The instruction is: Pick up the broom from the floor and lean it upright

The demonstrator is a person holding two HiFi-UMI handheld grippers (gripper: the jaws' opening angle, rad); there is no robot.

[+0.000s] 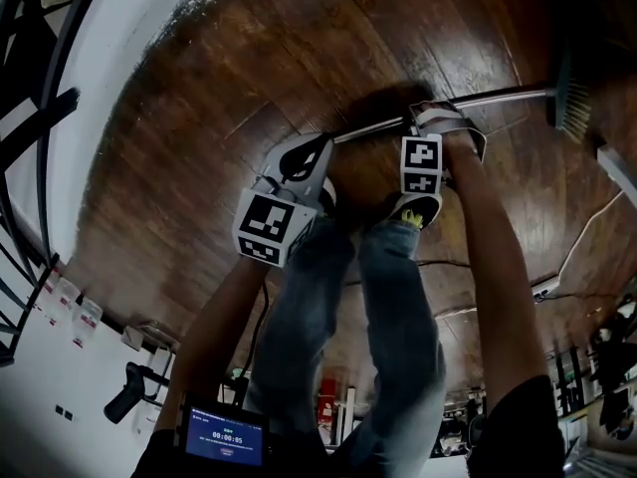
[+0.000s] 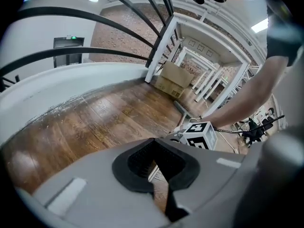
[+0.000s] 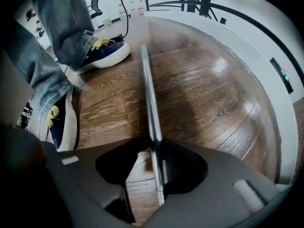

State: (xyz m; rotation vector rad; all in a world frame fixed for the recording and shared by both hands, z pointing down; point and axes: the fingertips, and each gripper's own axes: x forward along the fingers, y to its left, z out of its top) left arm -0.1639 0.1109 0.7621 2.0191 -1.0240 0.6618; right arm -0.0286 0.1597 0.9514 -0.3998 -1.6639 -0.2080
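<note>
broom (image 1: 498,95) flat on the wooden floor (image 1: 299,48), not yet lifted. metal handle (image 3: 147,94) running from beside the shoes (image 3: 102,51) out to the brush head (image 1: 572,103) at the far right of the head view.

right gripper (image 3: 145,167) pointed down over the handle, jaws wide, handle between them and close against one pad. no squeeze visible.

left gripper (image 2: 159,175) near the free end of the handle, jaws narrow, only a slit between the pads. pale sliver of handle seen through the slit with floor beside it. judged: no grip yet.

handling estimate: thin polished tube, stiff and light, probably slick under the pads. weight biased toward the brush head, so likely to pivot and droop at that end if taken by the tip alone.

best hold judged part-way along the handle with the right, second hold nearer the free end with the left, firm closure before any lift.

risk: tube rolling out from between the wide jaws on closing.
</note>
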